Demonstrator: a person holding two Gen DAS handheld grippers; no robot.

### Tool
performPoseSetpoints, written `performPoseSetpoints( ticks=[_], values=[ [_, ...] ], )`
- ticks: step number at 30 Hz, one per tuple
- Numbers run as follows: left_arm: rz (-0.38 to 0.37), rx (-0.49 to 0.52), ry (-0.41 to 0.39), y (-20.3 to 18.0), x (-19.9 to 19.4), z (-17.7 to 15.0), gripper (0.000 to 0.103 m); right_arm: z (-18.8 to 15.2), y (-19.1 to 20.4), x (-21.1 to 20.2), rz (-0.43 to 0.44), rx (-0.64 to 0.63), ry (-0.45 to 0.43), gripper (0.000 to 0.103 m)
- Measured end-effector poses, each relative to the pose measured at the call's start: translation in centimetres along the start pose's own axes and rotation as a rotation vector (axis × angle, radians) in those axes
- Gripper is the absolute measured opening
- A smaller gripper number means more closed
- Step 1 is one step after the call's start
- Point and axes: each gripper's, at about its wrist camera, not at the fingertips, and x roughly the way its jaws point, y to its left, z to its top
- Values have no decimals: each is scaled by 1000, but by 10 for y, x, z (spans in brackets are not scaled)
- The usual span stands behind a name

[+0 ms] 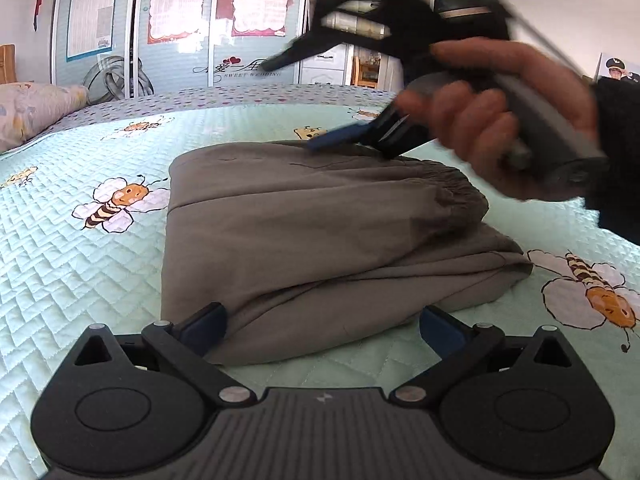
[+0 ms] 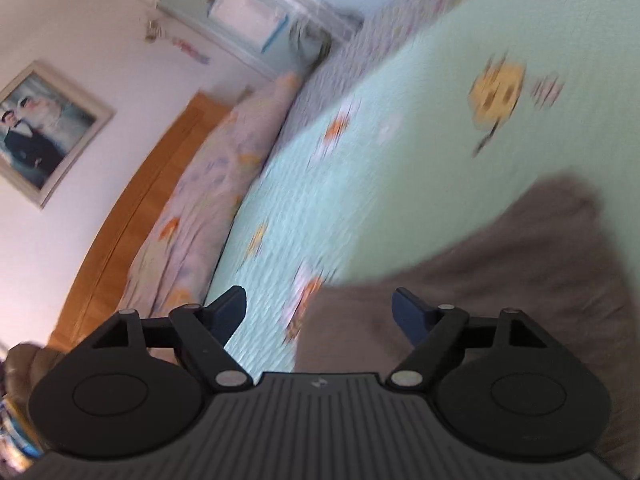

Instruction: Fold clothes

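Observation:
A grey-brown garment (image 1: 320, 232) lies folded into a thick bundle on the green bee-print bedspread (image 1: 80, 248). My left gripper (image 1: 323, 326) is open just in front of the bundle's near edge, holding nothing. My right gripper (image 1: 288, 100) shows blurred in the left wrist view, held by a hand above the bundle's far right side, its fingers spread. In the right wrist view the right gripper (image 2: 320, 312) is open and empty, tilted above the blurred garment (image 2: 500, 272).
A pillow (image 1: 36, 108) lies at the bed's far left by the wooden headboard (image 2: 132, 216). Wardrobe doors with posters (image 1: 180, 20) stand behind the bed. A framed photo (image 2: 40, 128) hangs on the wall.

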Motion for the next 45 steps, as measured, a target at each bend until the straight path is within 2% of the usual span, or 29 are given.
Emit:
performPoseSetpoints(
  ticks=[2, 5, 6, 8, 10, 13, 14, 17, 18, 19, 21, 23, 24, 26, 27, 29, 30, 34, 36, 38, 40, 42, 44, 45],
  values=[
    [2, 2, 0, -1, 0, 0, 102, 11, -8, 27, -81, 3, 41, 77],
    [-14, -19, -8, 3, -2, 1, 102, 45, -34, 51, -258, 41, -7, 65],
    [-21, -30, -12, 5, -3, 1, 102, 52, -36, 50, -278, 59, -32, 65],
    [-38, -53, -20, 10, -5, 2, 102, 52, -27, 34, -239, 65, -82, 67],
    [-47, -68, -29, 12, -7, 2, 102, 38, -4, 8, -141, -7, -99, 71],
    [-69, -77, -84, 15, -15, 3, 102, 1, 17, -24, -45, -70, -66, 82],
    [-84, -83, -110, 16, -20, 4, 102, -11, 17, -32, -30, -72, -43, 83],
    [-132, -80, -177, 12, -30, 2, 102, -21, -6, -28, -113, -40, 19, 81],
    [-143, -72, -192, 10, -33, 2, 102, -12, -17, -21, -168, -57, 21, 73],
    [-150, -55, -200, 6, -34, 1, 102, -4, -27, -13, -224, -75, 24, 60],
    [-159, -30, -213, 2, -35, -1, 102, 21, -43, -10, -295, -64, -6, 48],
    [-157, -29, -242, 2, -37, 0, 102, 33, -46, -21, -298, 24, -48, 61],
    [-159, -38, -268, 4, -40, 2, 102, 32, -41, -29, -263, 37, -59, 62],
    [-156, -58, -319, 9, -44, 7, 102, 14, -18, -44, -165, -4, -62, 67],
    [-142, -74, -335, 12, -43, 12, 102, 2, -5, -50, -128, -36, -58, 73],
    [-121, -137, -316, 23, -32, 20, 102, -20, 16, -52, -70, -93, -37, 81],
    [-123, -184, -291, 29, -25, 21, 102, -25, 24, -46, -45, -103, -12, 81],
    [-122, -310, -178, 47, -2, 17, 102, -23, 40, 16, 44, -55, 130, 81],
    [-98, -317, -125, 48, 6, 11, 102, -23, 43, 47, 21, -54, 211, 81],
    [-86, -304, -95, 46, 10, 8, 102, -21, 44, 75, -22, -77, 263, 74],
    [-88, -287, -83, 45, 11, 6, 102, 0, 38, 89, -99, -118, 203, 62],
    [-91, -276, -72, 44, 11, 3, 102, 24, 26, 92, -191, -81, 133, 63],
    [-94, -274, -68, 45, 11, 1, 102, 39, 14, 86, -220, -5, 89, 64],
    [-97, -276, -67, 46, 11, 0, 102, 39, 17, 78, -196, 0, 67, 65]
  ],
)
